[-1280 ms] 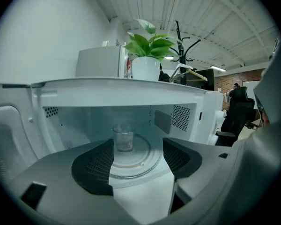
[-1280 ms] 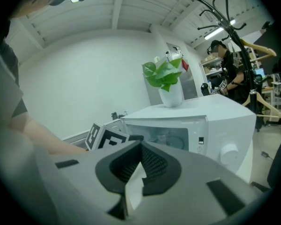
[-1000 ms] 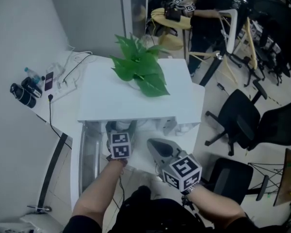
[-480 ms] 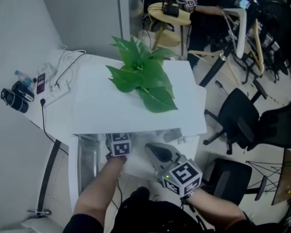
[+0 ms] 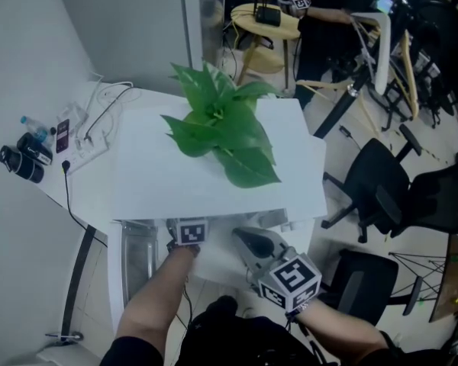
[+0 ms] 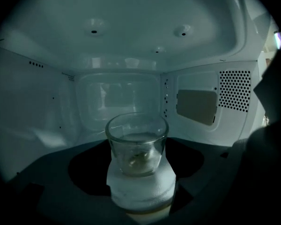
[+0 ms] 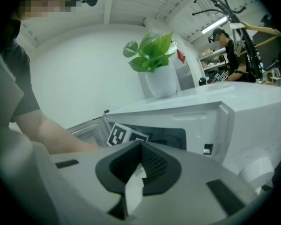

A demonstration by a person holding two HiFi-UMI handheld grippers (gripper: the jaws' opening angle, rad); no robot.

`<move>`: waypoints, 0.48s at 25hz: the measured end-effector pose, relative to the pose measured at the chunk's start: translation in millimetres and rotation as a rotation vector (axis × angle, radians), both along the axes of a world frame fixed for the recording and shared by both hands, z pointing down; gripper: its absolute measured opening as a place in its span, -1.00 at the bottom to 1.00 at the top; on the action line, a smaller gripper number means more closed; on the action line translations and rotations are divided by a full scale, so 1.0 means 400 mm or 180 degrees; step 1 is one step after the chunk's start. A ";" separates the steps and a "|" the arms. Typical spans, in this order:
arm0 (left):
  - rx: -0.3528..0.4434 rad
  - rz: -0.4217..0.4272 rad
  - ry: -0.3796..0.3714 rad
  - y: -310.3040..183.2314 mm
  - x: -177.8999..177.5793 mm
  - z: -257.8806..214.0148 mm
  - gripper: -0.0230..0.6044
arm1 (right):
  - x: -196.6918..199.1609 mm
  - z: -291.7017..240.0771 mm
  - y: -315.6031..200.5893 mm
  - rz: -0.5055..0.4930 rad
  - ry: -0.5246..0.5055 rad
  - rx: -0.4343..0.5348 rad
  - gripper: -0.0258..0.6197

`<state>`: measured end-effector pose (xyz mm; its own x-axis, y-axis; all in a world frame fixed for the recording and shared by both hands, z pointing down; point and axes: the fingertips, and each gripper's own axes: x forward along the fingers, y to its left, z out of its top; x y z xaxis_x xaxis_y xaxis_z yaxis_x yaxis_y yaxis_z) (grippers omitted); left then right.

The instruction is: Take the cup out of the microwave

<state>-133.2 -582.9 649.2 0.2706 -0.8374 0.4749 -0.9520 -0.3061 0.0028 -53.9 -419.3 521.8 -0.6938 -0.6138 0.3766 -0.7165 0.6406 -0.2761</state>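
The left forearm was stretched into the open microwave (image 5: 153, 181). The left gripper (image 6: 140, 191) had its jaws pressed on the frosted lower half of the glass cup (image 6: 136, 144), deep inside. The right gripper (image 7: 133, 182) hung outside the opening, jaws together and empty. A leafy plant (image 5: 221, 128) topped the microwave, and office chairs (image 5: 374, 181) stood beyond the white surface (image 5: 84, 181).

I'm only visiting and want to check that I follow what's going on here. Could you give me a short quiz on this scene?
1. True or false: the right gripper is inside the microwave.
2. What stands on top of the microwave? A) a plant B) a kettle C) a stack of books
3. Fill in: the glass cup stands between the jaws of the ____ gripper.

Key: 1 false, it waits outside, in front; 2 A; 3 left gripper.
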 end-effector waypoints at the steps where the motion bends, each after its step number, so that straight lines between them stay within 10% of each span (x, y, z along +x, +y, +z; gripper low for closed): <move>1: -0.0001 0.0011 -0.0004 0.000 0.001 0.000 0.17 | 0.001 -0.001 0.001 0.0000 0.0001 -0.0006 -0.91; 12: 0.0077 -0.0026 -0.0027 0.052 0.009 -0.018 0.10 | 0.024 -0.018 0.029 0.0010 -0.0004 0.0032 -0.91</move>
<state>-129.6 -562.2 641.9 0.2599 -0.8508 0.4567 -0.9544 -0.2983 -0.0126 -44.4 -407.6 514.8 -0.6924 -0.6197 0.3696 -0.7182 0.6412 -0.2704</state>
